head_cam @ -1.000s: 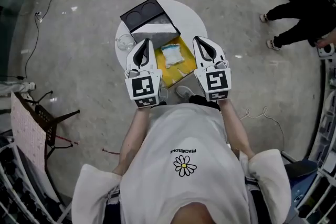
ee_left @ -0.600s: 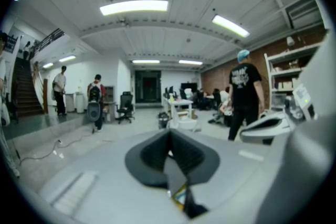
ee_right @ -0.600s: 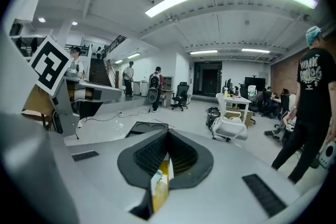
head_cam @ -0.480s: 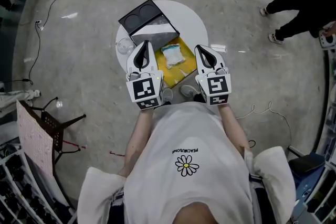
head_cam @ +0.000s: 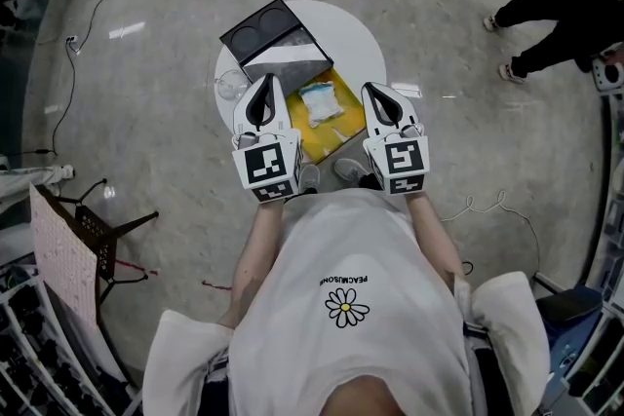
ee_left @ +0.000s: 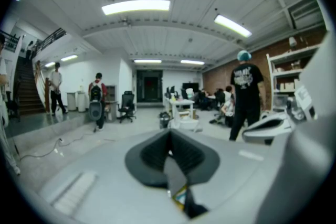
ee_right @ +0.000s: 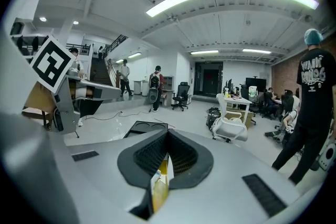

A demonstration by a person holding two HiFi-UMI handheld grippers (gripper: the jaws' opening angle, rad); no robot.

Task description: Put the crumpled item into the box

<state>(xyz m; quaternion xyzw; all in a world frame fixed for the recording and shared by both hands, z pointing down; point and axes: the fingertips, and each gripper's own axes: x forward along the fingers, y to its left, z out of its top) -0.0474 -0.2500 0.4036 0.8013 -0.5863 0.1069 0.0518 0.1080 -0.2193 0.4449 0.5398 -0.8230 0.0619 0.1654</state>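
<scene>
In the head view, both forearms are held forward from the person's white shirt (head_cam: 341, 248), elbows bent and roughly parallel. The left gripper (head_cam: 263, 91) and the right gripper (head_cam: 378, 97) are pointed away from the body over a round white table (head_cam: 366, 39). An open box (head_cam: 290, 70) is seen on that table. The left gripper is held just to the near left of the box and the right gripper to its near right, the two well apart from each other. The crumpled item (head_cam: 319, 100), a white wad, is found just on the near side of the box, outside it. It is laid on a yellow sheet (head_cam: 336, 136) between the two grippers and is touched by neither. A black tray (head_cam: 263, 26) is set against the far side of the box.

In the left gripper view, the jaws are seen pressed together with nothing between them, and the gripper is held about level, so that the room is faced.

In the right gripper view, the jaws are likewise clenched on nothing. A strip of yellow is glimpsed beneath them, the black tray is seen beyond, and the left gripper is caught at the left edge.
</scene>
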